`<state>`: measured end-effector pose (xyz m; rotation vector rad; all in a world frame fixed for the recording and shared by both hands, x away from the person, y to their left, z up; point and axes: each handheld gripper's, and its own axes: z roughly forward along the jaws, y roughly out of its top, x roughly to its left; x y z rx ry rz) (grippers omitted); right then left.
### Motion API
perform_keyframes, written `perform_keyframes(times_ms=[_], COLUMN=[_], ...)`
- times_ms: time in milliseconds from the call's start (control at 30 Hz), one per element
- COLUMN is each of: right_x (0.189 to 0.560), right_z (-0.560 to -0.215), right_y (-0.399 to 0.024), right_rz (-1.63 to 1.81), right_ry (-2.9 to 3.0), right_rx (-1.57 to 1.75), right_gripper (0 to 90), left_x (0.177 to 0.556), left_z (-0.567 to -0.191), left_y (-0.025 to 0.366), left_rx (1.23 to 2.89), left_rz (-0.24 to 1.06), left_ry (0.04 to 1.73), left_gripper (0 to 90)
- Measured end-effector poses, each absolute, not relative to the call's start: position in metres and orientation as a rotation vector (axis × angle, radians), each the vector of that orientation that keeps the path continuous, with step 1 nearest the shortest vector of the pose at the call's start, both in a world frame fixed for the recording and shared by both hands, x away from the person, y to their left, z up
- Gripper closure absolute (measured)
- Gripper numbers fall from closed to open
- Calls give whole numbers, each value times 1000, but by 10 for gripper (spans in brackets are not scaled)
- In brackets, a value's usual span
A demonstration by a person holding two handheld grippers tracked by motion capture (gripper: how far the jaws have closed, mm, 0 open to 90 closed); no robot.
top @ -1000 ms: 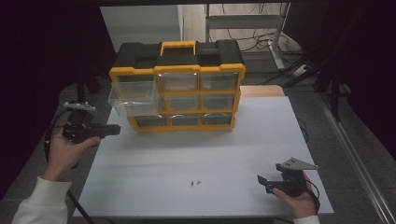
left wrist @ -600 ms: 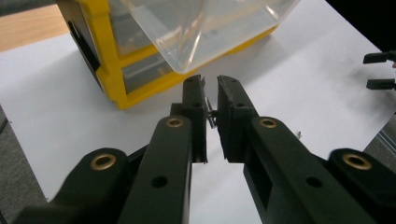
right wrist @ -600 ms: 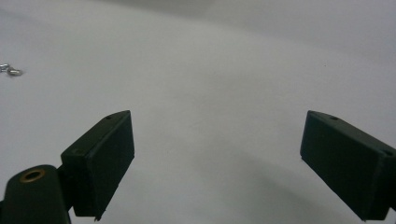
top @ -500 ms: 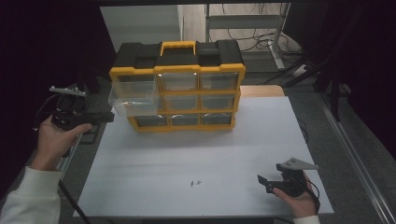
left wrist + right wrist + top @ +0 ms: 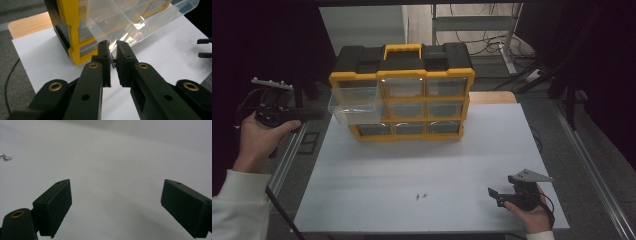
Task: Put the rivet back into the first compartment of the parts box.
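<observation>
Nearest to me, at the near right of the white table [image 5: 412,165], my right hand [image 5: 532,216] rests with the right gripper [image 5: 502,188] lying low on the surface. Its jaws stand wide apart with nothing between them; in the right gripper view [image 5: 115,205] only bare white tabletop shows in the gap.

A little to the left of it, near the front edge and well apart from both grippers, lie two small loose screws [image 5: 421,196], close together. The right gripper view catches them at its far left edge [image 5: 5,157].

Farther back on the left, beyond the table's edge, my left hand [image 5: 259,137] holds the left gripper [image 5: 314,114] up in the air, pointing right toward the organizer. Its jaws are drawn together and pinch a tiny dark piece [image 5: 113,61], a screw by its look, though it is too small to be sure.

Just beyond those tips is the clear drawer [image 5: 140,17], pulled out of the top left slot of the yellow and black organizer [image 5: 402,95]. In the high view the drawer [image 5: 354,102] juts toward the near left, and the gripper's tips sit just beside its left corner, not touching it.

The organizer stands upright at the far middle of the table, its other drawers pushed in and its yellow handle [image 5: 402,50] on top.
</observation>
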<state>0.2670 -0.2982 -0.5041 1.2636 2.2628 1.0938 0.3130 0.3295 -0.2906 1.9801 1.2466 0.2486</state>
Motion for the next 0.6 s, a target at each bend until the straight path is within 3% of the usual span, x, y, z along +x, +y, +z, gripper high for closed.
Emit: perform_keyframes(times_ms=[600], right_x=[267], right_z=[-504], right_y=[-299], right_rz=[1096], right_ry=[2266], right_rx=[1266], right_gripper=[102], left_x=[333], left_z=[-257], left_y=[312], left_rx=[1948], left_rz=[280], left_ry=[1205], left_gripper=[830])
